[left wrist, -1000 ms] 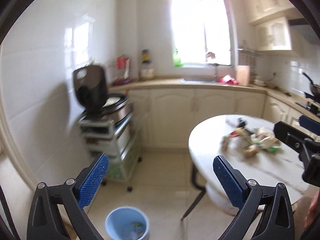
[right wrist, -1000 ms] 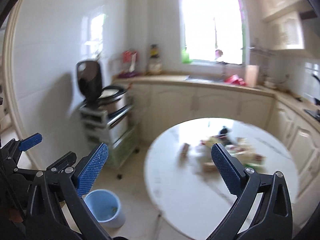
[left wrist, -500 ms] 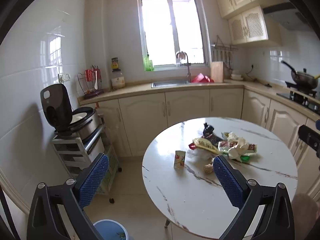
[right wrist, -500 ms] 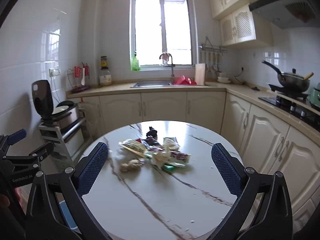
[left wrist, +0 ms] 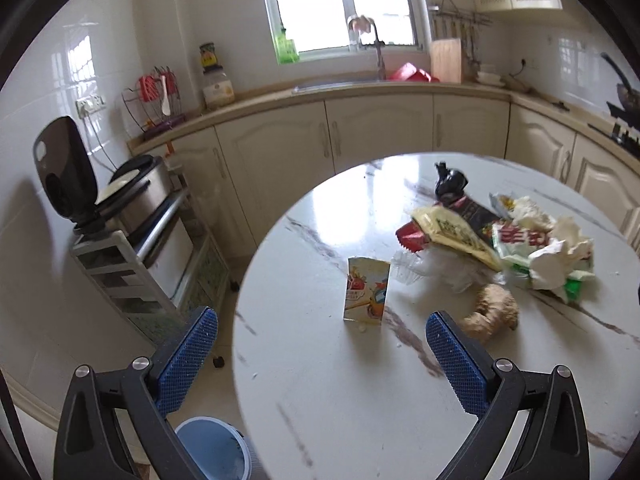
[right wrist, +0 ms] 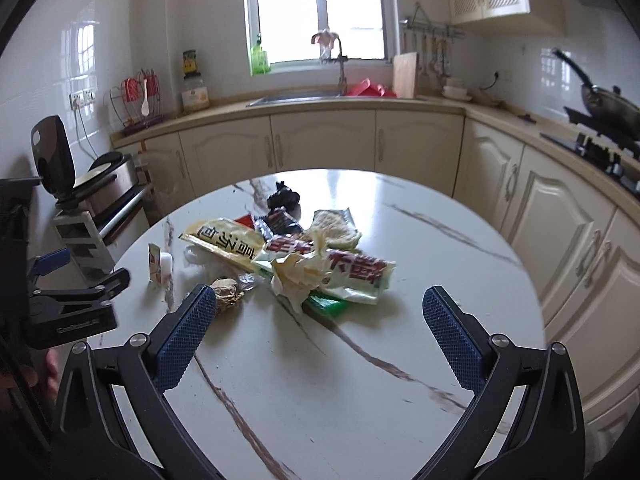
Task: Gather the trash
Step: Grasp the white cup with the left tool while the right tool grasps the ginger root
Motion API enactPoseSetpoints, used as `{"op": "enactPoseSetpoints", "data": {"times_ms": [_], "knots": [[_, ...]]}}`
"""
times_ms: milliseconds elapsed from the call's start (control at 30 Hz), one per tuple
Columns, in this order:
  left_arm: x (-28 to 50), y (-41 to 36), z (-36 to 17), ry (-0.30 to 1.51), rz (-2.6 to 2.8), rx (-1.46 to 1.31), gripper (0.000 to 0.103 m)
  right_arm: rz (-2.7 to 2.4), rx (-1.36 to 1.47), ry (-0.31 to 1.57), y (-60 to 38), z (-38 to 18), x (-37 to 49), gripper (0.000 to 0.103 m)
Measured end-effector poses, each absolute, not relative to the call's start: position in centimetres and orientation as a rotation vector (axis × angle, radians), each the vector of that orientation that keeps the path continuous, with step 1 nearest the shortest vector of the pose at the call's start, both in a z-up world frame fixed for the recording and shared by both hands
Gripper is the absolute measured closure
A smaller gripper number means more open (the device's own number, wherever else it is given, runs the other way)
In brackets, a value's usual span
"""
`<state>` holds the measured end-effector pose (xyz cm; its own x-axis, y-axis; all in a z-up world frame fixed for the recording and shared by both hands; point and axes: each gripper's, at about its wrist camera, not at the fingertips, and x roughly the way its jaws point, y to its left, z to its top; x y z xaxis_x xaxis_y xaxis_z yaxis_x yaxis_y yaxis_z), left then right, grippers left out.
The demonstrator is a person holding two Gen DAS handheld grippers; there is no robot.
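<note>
The small carton (left wrist: 367, 295) stands upright on the tabletop (left wrist: 328, 392), dead ahead of the left tongs (left wrist: 322, 352) and almost centred in the gap between their blue pads, long axis vertical. Just right of it, near the right-hand pad, sits a brown crumpled lump (left wrist: 491, 312), and beyond that the main heap of wrappers (left wrist: 500, 240) trails away to the far right. Left tongs gape wide, holding nothing. Right tongs (right wrist: 316, 332) are wide and empty too, hanging over bare marble with the wrapper heap straight ahead and the crumpled paper (right wrist: 304, 276) closest to their line. From that side the carton lies far off to the left. So the left hand looks nearer the carton. The blue bin (left wrist: 216, 452) waits on the floor, below the left pad.
</note>
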<state>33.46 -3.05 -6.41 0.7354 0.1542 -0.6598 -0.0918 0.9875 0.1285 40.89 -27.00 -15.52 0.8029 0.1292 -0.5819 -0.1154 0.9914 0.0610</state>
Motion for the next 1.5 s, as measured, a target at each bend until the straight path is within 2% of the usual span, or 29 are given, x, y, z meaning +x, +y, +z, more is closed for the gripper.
{"op": "enactPoseSetpoints", "data": {"times_ms": [67, 100, 167, 233, 300, 333, 367, 400, 567, 800, 867, 1033, 1233, 1333, 1400, 1467, 1500], "knots": [[36.3, -2.8, -7.8, 0.773, 0.131, 0.086, 0.007, 0.136, 0.022, 0.636, -26.8, -15.8, 41.4, 0.0], [37.6, -2.7, -8.5, 0.789, 0.128, 0.083, 0.014, 0.146, 0.015, 0.652, -26.2, -16.3, 42.2, 0.0], [39.3, -2.5, -9.3, 0.797, 0.117, 0.079, 0.019, 0.156, 0.007, 0.674, -25.5, -16.8, 43.1, 0.0], [41.2, -2.3, -10.2, 0.82, 0.088, 0.07, 0.029, 0.166, 0.0, 0.694, -24.8, -17.3, 43.9, 0.0], [42.7, -2.0, -11.0, 0.853, 0.062, 0.06, 0.061, 0.175, -0.004, 0.713, -24.2, -17.6, 44.5, 0.0], [43.1, -1.9, -11.3, 0.854, 0.034, 0.051, 0.066, 0.181, -0.004, 0.719, -23.8, -17.8, 44.6, 0.0], [43.3, -1.8, -11.4, 0.847, 0.016, 0.048, 0.082, 0.186, -0.004, 0.728, -23.5, -18.0, 44.8, 0.0], [43.3, -1.7, -11.5, 0.851, 0.012, 0.059, 0.092, 0.19, -0.004, 0.734, -23.1, -18.1, 45.0, 0.0], [43.0, -0.6, -11.7, 0.827, -0.023, 0.047, 0.1, 0.214, -0.01, 0.777, -21.1, -18.8, 45.9, 0.0], [40.7, 2.6, -11.8, 0.804, -0.056, -0.008, 0.1, 0.246, 0.017, 0.859, -18.2, -20.6, 47.5, 0.003], [39.6, 3.6, -11.4, 0.798, -0.068, -0.027, 0.101, 0.254, 0.03, 0.882, -17.8, -21.0, 48.1, 0.009], [38.2, 5.3, -11.0, 0.786, -0.102, -0.067, 0.101, 0.242, 0.012, 0.918, -17.1, -21.8, 48.9, 0.047], [37.7, 6.1, -10.5, 0.792, -0.173, -0.096, 0.1, 0.257, 0.036, 0.921, -17.8, -21.9, 48.3, 0.048], [39.0, 5.8, -10.5, 0.78, -0.203, -0.11, 0.09, 0.281, 0.095, 0.914, -19.2, -21.6, 47.5, 0.048], [40.2, 5.4, -10.9, 0.798, -0.221, -0.099, 0.063, 0.277, 0.104, 0.91, -19.8, -21.5, 47.3, 0.048], [41.4, 4.8, -11.4, 0.805, -0.223, -0.06, 0.051, 0.289, 0.126, 0.911, -20.3, -21.4, 47.2, 0.048], [42.0, 4.6, -11.6, 0.807, -0.22, -0.051, 0.051, 0.295, 0.134, 0.91, -20.5, -21.4, 47.2, 0.048]]}}
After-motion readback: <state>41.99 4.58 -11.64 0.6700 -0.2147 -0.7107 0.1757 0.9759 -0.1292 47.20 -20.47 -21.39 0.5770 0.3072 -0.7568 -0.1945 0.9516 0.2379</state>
